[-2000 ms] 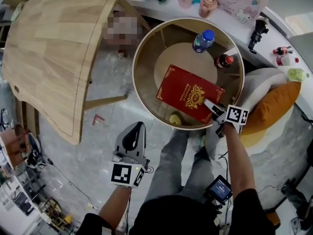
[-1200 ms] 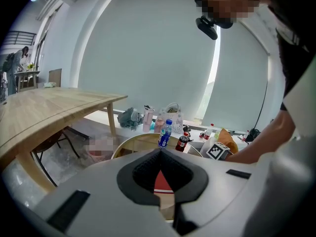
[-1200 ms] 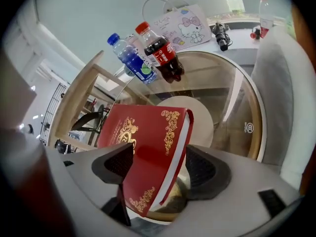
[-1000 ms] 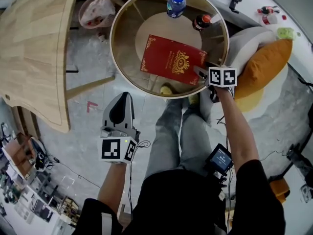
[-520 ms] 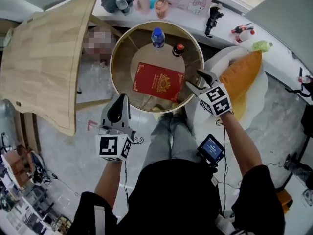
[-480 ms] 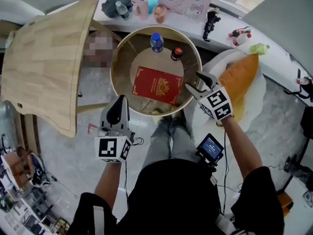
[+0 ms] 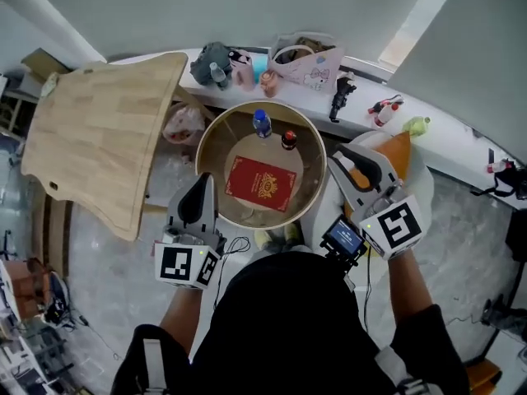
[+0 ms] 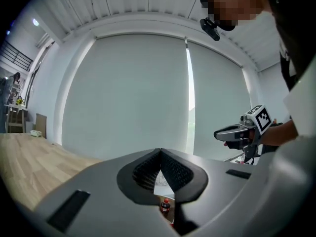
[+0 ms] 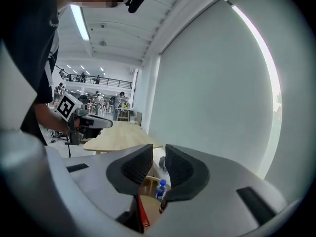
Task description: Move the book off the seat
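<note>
Head view showed both grippers far higher than two seconds before, and the scene below looked smaller and further off. Then, the right tongs had been down at the near right corner of the book; now the right tongs (image 7: 347, 160) hung in the air at the right of the frame, over the orange cushion (image 7: 397, 147) on the white seat (image 7: 418, 164), well apart from the book. Their jaws had just been closing and stood a narrow gap apart with nothing between them, as we saw in the right gripper view (image 9: 159, 165).

We found the left tongs (image 7: 202, 179) raised too, at the lower left edge of the round surface (image 7: 221, 132). In the left gripper view (image 8: 160, 153) their jaws met at the tips, empty.

The book (image 7: 262, 183) lay flat and closed at the middle of the round surface, free of both tongs. It was red with a gold emblem and gold corner ornaments. Beyond it stood a blue-capped bottle (image 7: 262, 123) and a red-capped bottle (image 7: 289, 140).
</note>
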Demonstrator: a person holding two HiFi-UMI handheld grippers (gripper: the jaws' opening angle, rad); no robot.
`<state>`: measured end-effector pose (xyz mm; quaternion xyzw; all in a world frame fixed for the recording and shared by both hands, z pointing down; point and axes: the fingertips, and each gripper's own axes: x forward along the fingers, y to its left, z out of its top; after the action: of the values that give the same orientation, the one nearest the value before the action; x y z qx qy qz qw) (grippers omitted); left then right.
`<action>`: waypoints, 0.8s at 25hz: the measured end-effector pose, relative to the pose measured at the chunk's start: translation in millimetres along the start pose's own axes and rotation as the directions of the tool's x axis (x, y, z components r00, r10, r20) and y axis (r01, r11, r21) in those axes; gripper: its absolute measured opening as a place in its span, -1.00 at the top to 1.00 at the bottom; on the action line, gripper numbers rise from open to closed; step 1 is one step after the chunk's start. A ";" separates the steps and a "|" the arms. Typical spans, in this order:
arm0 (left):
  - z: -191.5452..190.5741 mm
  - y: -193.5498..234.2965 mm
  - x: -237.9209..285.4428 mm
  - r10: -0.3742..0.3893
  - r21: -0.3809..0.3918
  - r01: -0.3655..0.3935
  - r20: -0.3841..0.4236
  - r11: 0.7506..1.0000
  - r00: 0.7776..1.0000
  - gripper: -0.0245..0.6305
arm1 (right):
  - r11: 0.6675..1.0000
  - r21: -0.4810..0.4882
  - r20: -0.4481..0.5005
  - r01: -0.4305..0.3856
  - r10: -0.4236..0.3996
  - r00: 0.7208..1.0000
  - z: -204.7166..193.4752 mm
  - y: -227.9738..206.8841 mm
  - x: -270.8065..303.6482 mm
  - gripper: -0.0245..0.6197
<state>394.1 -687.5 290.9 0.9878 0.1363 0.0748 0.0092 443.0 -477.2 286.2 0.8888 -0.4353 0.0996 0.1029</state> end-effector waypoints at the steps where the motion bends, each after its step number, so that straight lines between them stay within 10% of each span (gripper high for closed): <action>1: 6.3 -2.8 -2.5 0.006 0.002 -0.006 0.009 1.000 1.000 0.89 | 1.000 -0.005 0.017 0.009 -0.009 1.000 6.6 0.0 -6.1 0.65; 20: 25.8 -52.1 -22.2 0.013 -0.017 -0.012 0.069 1.000 0.998 0.89 | 0.987 0.118 0.095 0.106 -0.118 0.989 -7.1 -22.1 -76.6 0.88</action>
<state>362.9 -643.2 260.1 0.9905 0.1292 0.0416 0.0214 413.9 -404.3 270.5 0.9202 -0.3830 0.0730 0.0356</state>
